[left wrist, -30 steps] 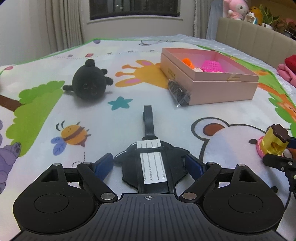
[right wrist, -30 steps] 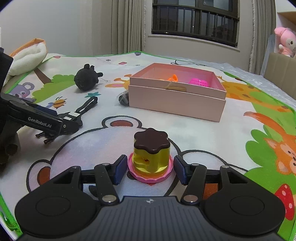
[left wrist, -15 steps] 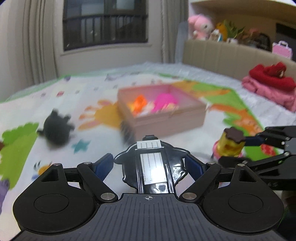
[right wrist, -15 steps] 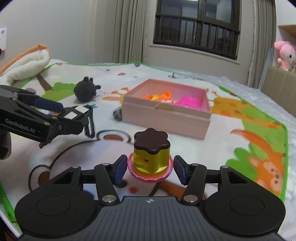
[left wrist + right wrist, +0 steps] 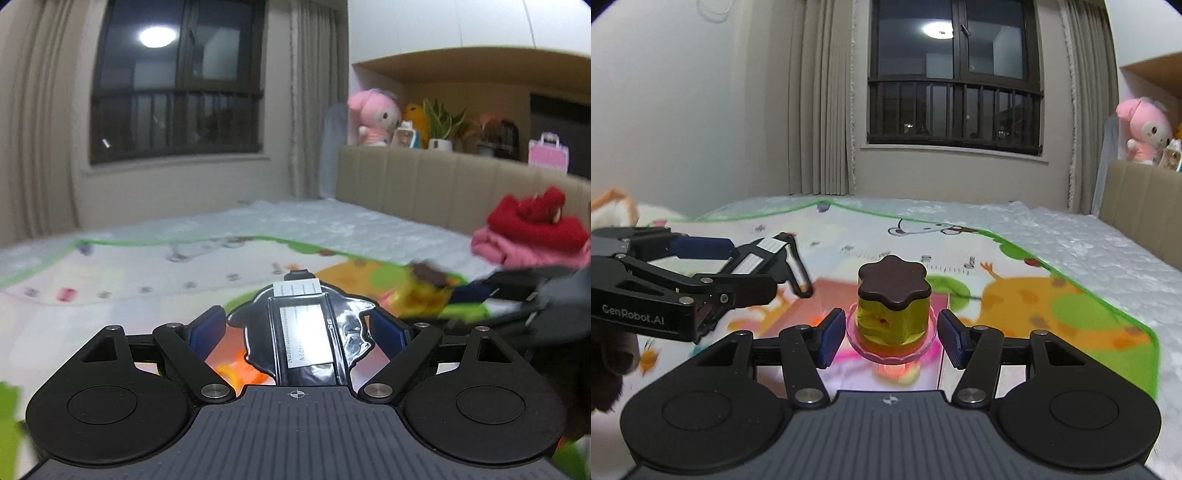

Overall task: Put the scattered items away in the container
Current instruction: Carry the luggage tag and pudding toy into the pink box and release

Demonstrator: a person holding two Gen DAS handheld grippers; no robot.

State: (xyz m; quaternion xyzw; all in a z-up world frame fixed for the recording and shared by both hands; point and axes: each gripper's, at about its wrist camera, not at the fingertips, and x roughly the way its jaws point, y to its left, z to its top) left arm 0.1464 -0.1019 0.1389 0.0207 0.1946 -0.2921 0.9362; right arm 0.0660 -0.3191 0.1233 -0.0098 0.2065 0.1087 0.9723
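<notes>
Left gripper [image 5: 297, 330] jaws pinch the black luggage tag [image 5: 303, 334]; right gripper [image 5: 891, 339] jaws pinch the pudding toy [image 5: 893, 302].

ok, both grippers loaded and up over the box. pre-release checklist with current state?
1. Left gripper shut on the black luggage tag: ok.
2. Right gripper shut on the yellow pudding toy, its pink base between the pads: ok.
3. Pudding toy upright: ok.
4. Pink box below the right gripper: ok; pink wall and bright toys show under the pudding toy.
5. Box below the left gripper: cannot tell; only orange blur shows under the tag.
6. Grippers apart from each other: ok in the right wrist view, though close.
</notes>
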